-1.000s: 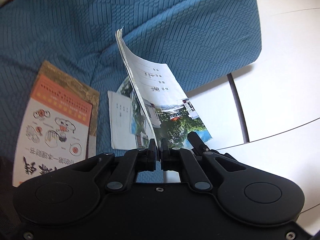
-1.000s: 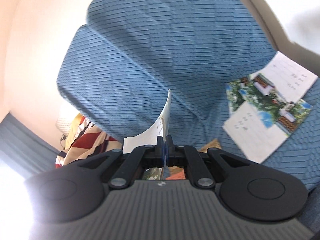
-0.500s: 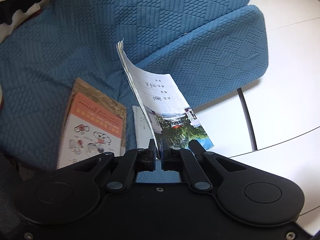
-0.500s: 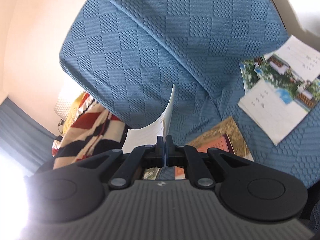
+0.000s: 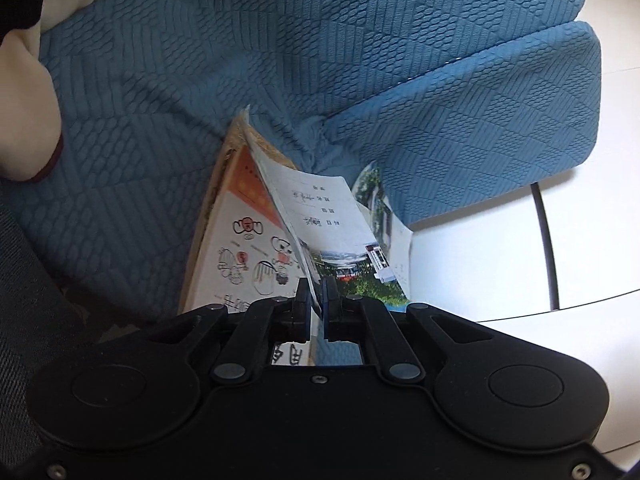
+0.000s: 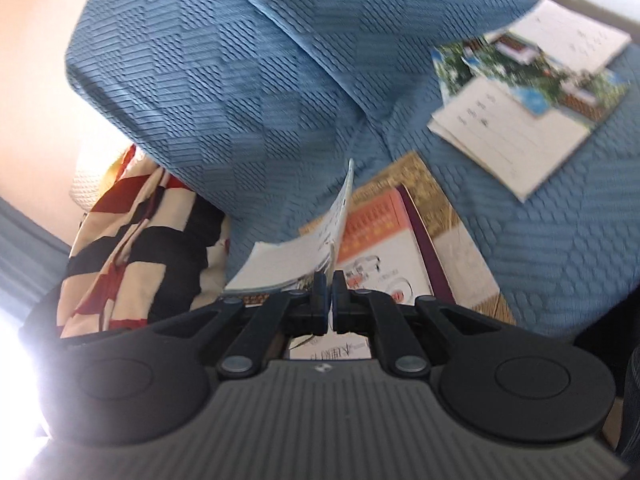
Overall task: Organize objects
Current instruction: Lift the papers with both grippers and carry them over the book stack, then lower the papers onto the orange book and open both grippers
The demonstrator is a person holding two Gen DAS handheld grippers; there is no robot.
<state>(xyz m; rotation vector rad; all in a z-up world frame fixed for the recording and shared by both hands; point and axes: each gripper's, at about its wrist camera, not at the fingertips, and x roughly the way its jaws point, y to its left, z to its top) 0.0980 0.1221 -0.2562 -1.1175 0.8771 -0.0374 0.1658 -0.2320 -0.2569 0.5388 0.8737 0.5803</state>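
My left gripper (image 5: 318, 296) is shut on the lower edge of a thin booklet (image 5: 324, 208) with a handwritten white page and a photo of trees and buildings. The booklet stands on edge above an orange-and-white book (image 5: 248, 240) on the blue sofa seat (image 5: 160, 140). In the right wrist view my right gripper (image 6: 330, 288) is shut on a thin white booklet (image 6: 280, 264) that curls off to the left. It hangs just over the same orange-and-white book (image 6: 380, 232), which lies on a gold-patterned book (image 6: 460, 248). Whether both grippers hold one booklet I cannot tell.
More photo booklets (image 6: 520, 120) lie spread on the seat to the upper right; one (image 5: 384, 208) shows behind the held booklet. A red, black and cream cloth (image 6: 132, 232) lies at the left. White floor tiles (image 5: 500, 260) begin past the sofa's edge.
Both grippers have sunk toward the seat with their booklets still clamped. The orange-and-white book has come in close under them in both views.
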